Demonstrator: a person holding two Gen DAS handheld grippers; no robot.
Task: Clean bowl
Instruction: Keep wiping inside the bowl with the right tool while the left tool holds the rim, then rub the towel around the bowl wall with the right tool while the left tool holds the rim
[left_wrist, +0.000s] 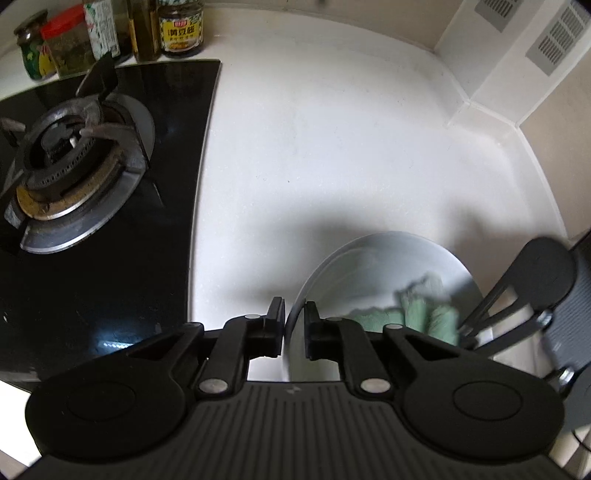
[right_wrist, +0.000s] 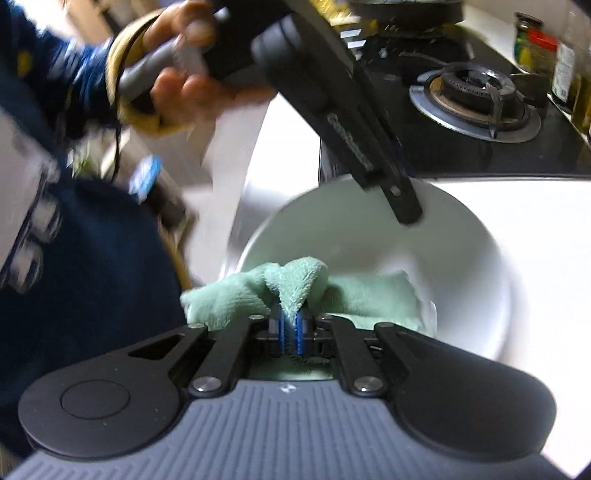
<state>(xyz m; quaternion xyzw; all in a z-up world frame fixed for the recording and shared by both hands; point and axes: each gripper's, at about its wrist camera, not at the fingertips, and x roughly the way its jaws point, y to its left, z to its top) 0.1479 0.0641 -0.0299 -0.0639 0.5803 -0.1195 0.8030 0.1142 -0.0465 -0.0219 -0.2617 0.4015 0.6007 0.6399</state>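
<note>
On a white kitchen counter (left_wrist: 332, 129), beside a black glass hob (left_wrist: 110, 277) with its gas burner (left_wrist: 70, 162), a white bowl (left_wrist: 388, 266) is held tilted near the counter's front edge. Along the wall behind the hob stands a row of jars and bottles (left_wrist: 110, 33). The left gripper (left_wrist: 294, 325), carried in the person's left hand (right_wrist: 184, 74), has its two fingers clamped either side of the bowl's rim, one pad outside the wall and one inside. The right gripper (right_wrist: 291, 328) has its blue-ribbed fingers pinched tight on a fold of a pale green cloth (right_wrist: 295, 284), which lies bunched against the inside of the bowl. Motion blur smears the person's dark blue sleeve (right_wrist: 74, 74) in the right wrist view.
</note>
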